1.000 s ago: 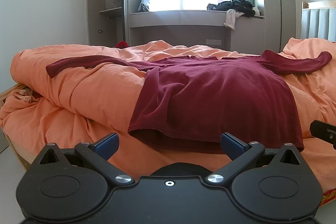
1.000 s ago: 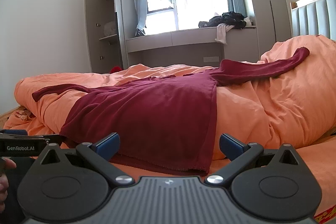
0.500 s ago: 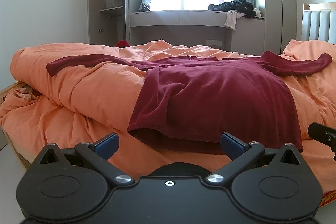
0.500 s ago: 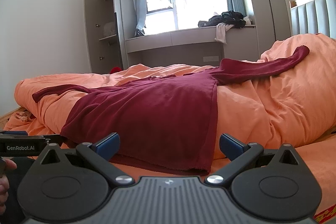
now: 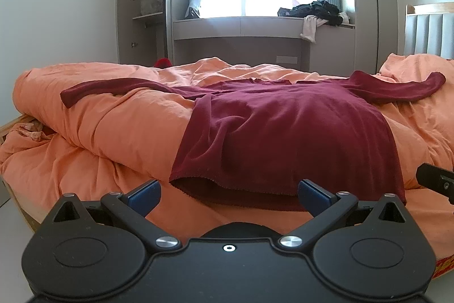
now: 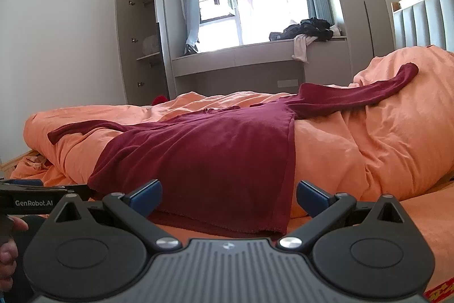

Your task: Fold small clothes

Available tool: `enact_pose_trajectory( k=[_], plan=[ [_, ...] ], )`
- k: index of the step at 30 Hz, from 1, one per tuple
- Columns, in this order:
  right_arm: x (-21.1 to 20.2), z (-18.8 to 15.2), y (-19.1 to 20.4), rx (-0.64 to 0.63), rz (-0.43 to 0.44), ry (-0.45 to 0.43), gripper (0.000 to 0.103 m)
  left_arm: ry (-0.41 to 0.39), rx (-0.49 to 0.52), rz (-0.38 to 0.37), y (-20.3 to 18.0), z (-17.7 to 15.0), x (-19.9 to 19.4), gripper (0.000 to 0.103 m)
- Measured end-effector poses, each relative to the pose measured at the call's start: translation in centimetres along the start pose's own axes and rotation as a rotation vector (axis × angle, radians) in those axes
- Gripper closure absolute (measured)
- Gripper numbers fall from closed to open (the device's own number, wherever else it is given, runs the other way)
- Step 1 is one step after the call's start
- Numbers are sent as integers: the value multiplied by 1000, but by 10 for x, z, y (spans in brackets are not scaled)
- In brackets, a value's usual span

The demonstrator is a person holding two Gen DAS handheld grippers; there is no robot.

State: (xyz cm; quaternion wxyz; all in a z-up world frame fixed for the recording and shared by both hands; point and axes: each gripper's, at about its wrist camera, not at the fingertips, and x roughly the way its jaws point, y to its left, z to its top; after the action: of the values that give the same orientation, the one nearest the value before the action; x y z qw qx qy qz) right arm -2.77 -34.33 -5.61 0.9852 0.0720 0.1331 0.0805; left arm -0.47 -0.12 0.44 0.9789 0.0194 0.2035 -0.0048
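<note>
A dark red long-sleeved top [image 5: 283, 132] lies spread flat on an orange duvet [image 5: 113, 127], sleeves stretched out left and right, hem toward me. It also shows in the right wrist view [image 6: 204, 155]. My left gripper [image 5: 228, 193] is open and empty, just short of the hem's middle. My right gripper [image 6: 228, 195] is open and empty, in front of the hem's right corner. The left gripper's side [image 6: 34, 193] shows at the left edge of the right wrist view, and the right gripper's tip [image 5: 437, 181] at the right edge of the left wrist view.
The bed fills the foreground, with a padded headboard [image 6: 425, 19] at the right. Behind it stand a grey window bench [image 5: 241, 24] with a pile of dark clothes [image 5: 315, 12] and an open wardrobe [image 5: 142, 4]. A red item [image 5: 162, 63] lies beyond the bed.
Both grippers have stayed open and nearly still. The left wrist view has shifted up slightly; the top has not moved.
</note>
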Motion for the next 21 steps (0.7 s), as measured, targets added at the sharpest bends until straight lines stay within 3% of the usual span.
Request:
enact_pose_trajectory(
  k=[21],
  plan=[
    [-5, 2, -1, 15, 11, 0, 0, -7, -9, 9, -2, 1, -4, 0]
  ],
)
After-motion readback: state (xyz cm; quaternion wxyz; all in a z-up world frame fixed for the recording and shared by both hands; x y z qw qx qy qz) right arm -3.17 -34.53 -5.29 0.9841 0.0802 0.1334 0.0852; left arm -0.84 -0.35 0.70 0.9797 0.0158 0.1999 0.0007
